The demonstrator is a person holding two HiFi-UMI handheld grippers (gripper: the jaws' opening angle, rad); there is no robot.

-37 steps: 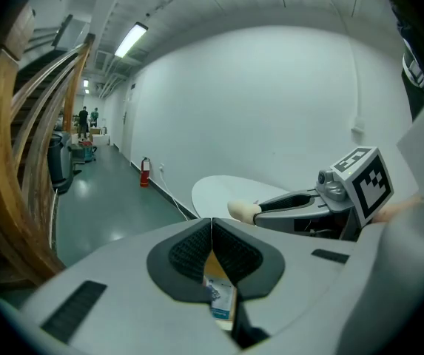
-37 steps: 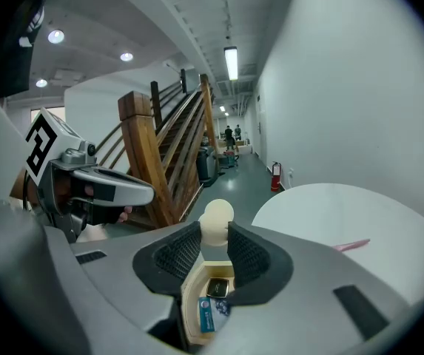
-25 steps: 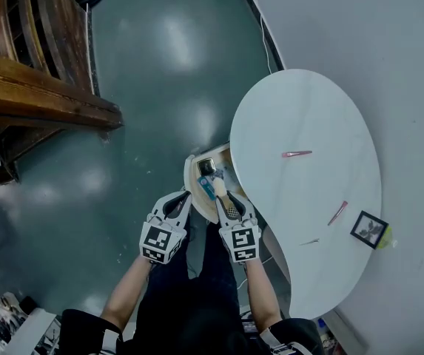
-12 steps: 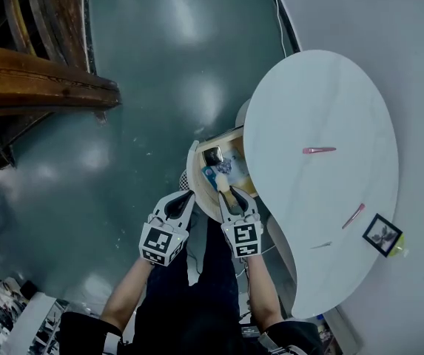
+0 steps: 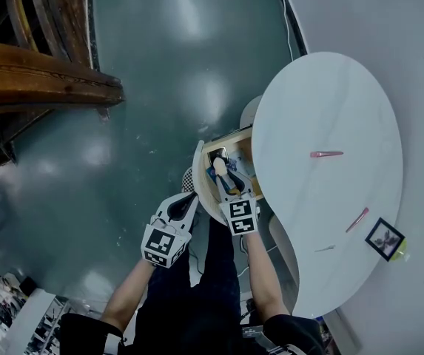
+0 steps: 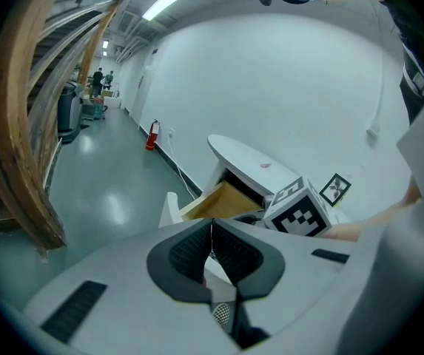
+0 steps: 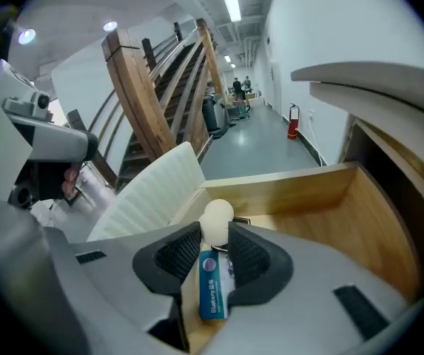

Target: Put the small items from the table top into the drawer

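Right gripper (image 7: 214, 231) holds a cream round-ended item (image 7: 217, 219) between the tips of its pads, with the jaws narrow around it. Left gripper (image 6: 212, 234) has its jaws pressed together with nothing between them, and it hangs outside the drawer, to the lower left of the right one in the head view. The right gripper points steeply down into the open wooden drawer (image 7: 322, 198), so the held item is within the drawer walls, close to the curved white drawer front (image 5: 199, 174). Its round end points away from the person and its long axis seems to follow the jaws, but the pads hide the rest of it. I judge that the coming move needs only the jaws to open, because the drawer floor lies directly under the item. The right gripper view shows what the head view hardly gives: a blue packet (image 7: 212, 291) lies on the drawer floor just below the jaws, so the item will probably land on it or beside it. Only the head view shows what waits farther on the white table top (image 5: 322, 95): one pink hair clip (image 5: 325, 154) near the middle, then a second pink clip (image 5: 357, 219) and a thin pin (image 5: 325, 248) toward the right edge, near a small black frame (image 5: 386, 238). The right hand is nearer to these.
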